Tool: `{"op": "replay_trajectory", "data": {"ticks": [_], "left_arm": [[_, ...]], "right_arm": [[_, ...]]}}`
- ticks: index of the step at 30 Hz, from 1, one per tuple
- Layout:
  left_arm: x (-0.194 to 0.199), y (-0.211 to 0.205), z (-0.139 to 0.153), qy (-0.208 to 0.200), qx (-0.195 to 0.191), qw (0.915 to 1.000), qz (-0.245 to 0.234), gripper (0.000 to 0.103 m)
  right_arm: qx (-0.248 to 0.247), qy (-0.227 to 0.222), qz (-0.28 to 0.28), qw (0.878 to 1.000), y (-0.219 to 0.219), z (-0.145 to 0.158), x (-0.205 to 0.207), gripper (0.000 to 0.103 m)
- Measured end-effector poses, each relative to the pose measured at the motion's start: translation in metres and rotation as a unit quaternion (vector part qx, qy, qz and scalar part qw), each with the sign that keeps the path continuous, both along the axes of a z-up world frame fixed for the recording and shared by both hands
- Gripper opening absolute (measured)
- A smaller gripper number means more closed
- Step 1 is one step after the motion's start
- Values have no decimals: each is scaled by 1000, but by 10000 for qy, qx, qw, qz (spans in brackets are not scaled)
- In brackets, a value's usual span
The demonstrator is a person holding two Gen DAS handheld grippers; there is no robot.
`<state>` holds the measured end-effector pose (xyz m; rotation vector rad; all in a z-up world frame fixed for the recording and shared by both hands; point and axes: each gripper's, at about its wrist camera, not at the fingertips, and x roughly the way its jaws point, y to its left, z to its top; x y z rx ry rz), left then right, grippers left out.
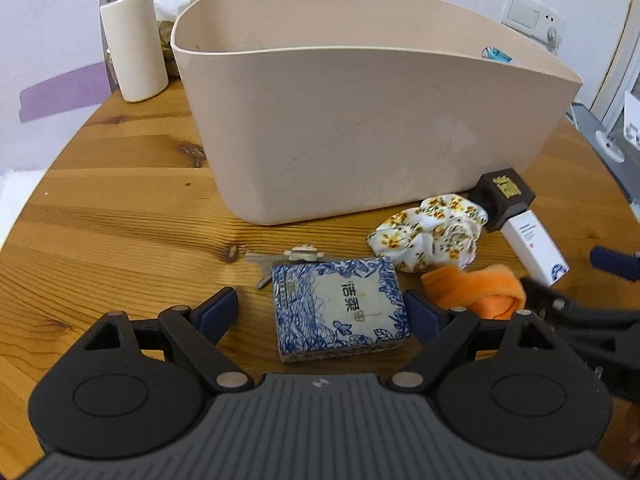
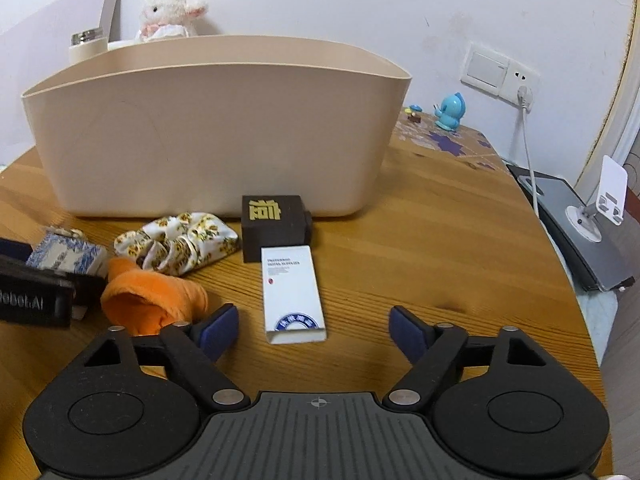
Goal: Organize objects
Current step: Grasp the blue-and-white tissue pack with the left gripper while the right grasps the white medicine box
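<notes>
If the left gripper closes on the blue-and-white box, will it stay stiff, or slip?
The blue-and-white box looks like cardboard with squared edges, so probably stiff but crushable. It lies flat between the open left gripper fingers, so unlikely to roll. Its worn corners suggest a light squeeze.

Both tongs, left tongs [image 1: 320, 310] and right tongs [image 2: 314, 326], look alike: black hinged arms with silver rivets, dark blue pads [image 2: 218, 330], round black discs, a ribbed grey body with a crosshair mark.
</notes>
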<state>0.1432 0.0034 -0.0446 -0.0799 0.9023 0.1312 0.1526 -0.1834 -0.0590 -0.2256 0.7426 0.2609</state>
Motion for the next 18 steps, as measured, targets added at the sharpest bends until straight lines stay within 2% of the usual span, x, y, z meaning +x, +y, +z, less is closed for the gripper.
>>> {"op": "replay_trajectory", "data": {"ticks": [2,4,6,8,11,18], "left_arm": [[-3,-2,-1,-2,86,10000,-14,88],[-8,-2,1,-21,118,9999,-14,81],[-12,-1,4,-25,106,9999,-3,69],[-16,1,5,-36,94,9999,-1,66],[-23,1,5,-57,111,9999,-119,65],[-36,12,9,-49,-85,9996,-280,65]], "right_arm": [[116,6,18,9999,-1,1,-1,65],[250,37,47,9997,0,2,-2,54],[340,73,66,9994,0,3,-4,46],[353,115,91,9993,2,4,-5,29],[246,92,43,9996,7,5,-10,28],[419,61,-93,9991,-1,15,-25,28]]}}
